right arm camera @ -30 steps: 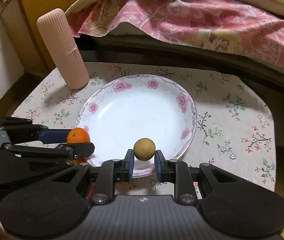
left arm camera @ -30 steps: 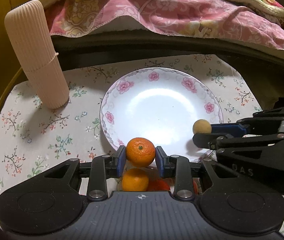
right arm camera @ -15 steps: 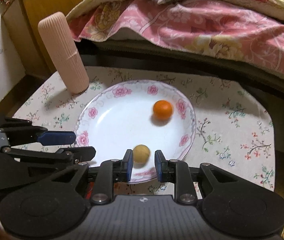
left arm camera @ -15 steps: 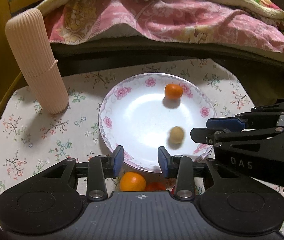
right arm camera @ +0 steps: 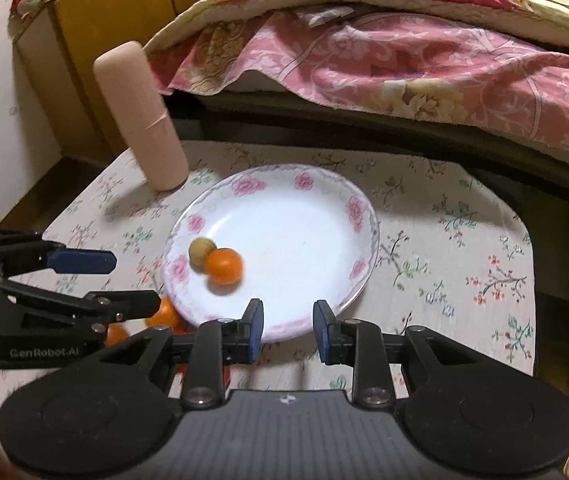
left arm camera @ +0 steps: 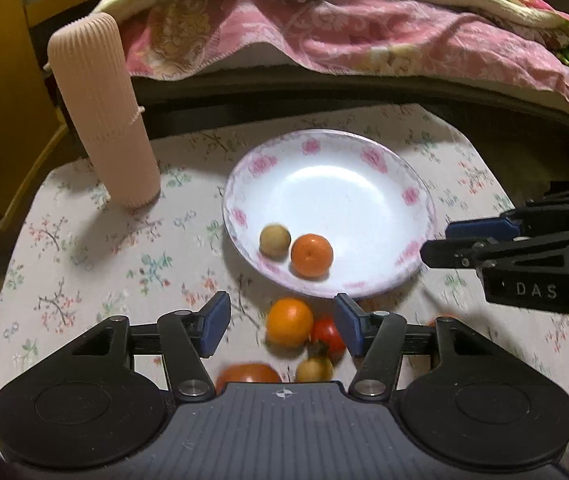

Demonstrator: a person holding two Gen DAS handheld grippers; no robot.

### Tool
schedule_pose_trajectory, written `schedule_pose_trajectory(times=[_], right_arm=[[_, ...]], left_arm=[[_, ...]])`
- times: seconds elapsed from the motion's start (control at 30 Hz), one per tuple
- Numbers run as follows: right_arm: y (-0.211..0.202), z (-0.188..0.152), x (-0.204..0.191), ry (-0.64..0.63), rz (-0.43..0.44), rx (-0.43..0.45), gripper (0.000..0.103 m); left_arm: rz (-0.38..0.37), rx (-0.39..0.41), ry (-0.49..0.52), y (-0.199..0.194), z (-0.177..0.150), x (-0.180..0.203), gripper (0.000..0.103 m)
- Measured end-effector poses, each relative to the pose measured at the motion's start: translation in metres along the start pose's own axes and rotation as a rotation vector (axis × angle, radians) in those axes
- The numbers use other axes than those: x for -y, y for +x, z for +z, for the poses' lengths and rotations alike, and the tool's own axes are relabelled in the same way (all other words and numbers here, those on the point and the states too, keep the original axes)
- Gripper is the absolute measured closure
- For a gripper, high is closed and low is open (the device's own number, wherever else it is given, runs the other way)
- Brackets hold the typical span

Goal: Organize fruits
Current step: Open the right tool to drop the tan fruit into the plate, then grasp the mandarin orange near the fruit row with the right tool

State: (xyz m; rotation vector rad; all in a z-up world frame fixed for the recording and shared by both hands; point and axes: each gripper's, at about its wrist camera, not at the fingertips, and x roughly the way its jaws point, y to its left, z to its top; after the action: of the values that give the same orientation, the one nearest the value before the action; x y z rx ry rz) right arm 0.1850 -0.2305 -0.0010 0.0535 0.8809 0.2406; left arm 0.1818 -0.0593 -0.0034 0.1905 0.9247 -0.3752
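Observation:
A white plate with pink flowers (left arm camera: 364, 152) (right arm camera: 324, 200) holds a small orange (left arm camera: 311, 255) (right arm camera: 223, 266) and a tan round fruit (left arm camera: 275, 239) (right arm camera: 200, 249), touching at its near-left side. My left gripper (left arm camera: 282, 322) is open and empty above loose fruit on the cloth: an orange (left arm camera: 289, 322), a red tomato (left arm camera: 326, 336), a small tan fruit (left arm camera: 314, 369) and another tomato (left arm camera: 246, 374). My right gripper (right arm camera: 287, 330) is open and empty at the plate's near rim; it also shows in the left wrist view (left arm camera: 468, 242).
A ribbed pink cylinder (left arm camera: 102, 116) (right arm camera: 140, 116) stands at the back left of the floral tablecloth (left arm camera: 84, 272). A bed with a pink floral blanket (left arm camera: 364, 40) runs behind the table. A wooden cabinet (right arm camera: 104, 32) stands at the far left.
Both grippers let go of their fruit, opened and drew back. The orange and the tan fruit rolled across the plate and now lie together at its near-left side.

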Motion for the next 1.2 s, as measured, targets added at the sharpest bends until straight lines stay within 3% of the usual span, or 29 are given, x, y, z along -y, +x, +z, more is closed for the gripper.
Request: schedule_pose_trajectory(times=[0.4, 1.2], right_arm=[[-0.01, -0.026, -0.006, -0.031, 0.046, -0.067, 0.074], [-0.009, -0.039, -0.002, -0.055, 0.077, -0.133, 0.066]], left_arm=[[-0.038, -0.039, 0.073, -0.017, -0.031, -0.003, 0.031], [-0.042, -0.06, 0.083, -0.014, -0.041, -0.015, 0.027]])
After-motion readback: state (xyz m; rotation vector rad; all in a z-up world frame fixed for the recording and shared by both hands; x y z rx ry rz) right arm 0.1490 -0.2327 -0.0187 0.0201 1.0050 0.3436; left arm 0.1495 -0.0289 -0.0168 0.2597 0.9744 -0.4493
